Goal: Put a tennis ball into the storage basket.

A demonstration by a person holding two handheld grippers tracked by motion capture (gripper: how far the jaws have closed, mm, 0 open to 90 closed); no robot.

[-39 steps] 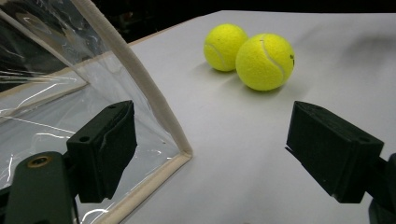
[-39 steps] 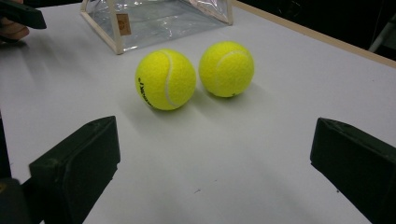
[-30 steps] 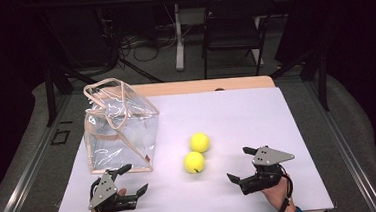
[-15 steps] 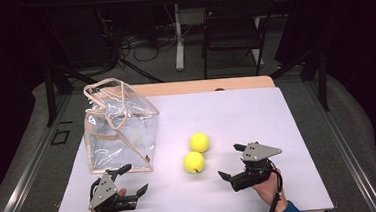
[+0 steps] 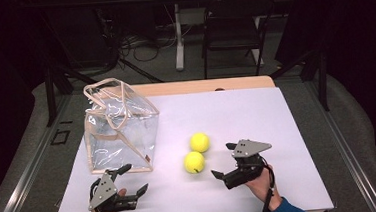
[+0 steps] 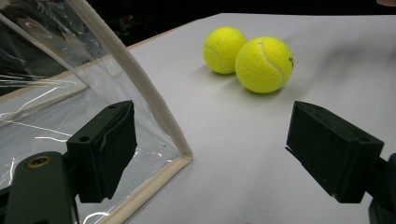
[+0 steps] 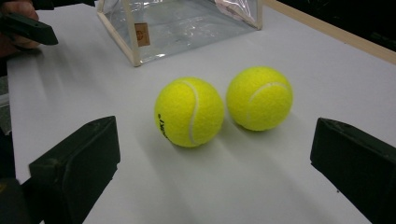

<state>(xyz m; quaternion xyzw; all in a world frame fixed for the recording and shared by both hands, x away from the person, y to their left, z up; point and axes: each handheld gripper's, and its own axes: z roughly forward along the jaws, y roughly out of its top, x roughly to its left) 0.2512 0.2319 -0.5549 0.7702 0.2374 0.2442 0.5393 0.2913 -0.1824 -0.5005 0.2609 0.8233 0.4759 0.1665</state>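
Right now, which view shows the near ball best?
Right gripper view: the near ball sits large and centred, seam and print readable. Left gripper view shows it smaller, off at the top; high view shows it as a small yellow dot beside the far ball.

- The high view looks forward and down from above the person's side of the white-topped table (image 5: 276, 110).
- The left gripper view sits low, close to the clear plastic bag with beige trim (image 6: 140, 88).
- The right gripper view faces two yellow tennis balls (image 7: 189, 112), shared by all views.
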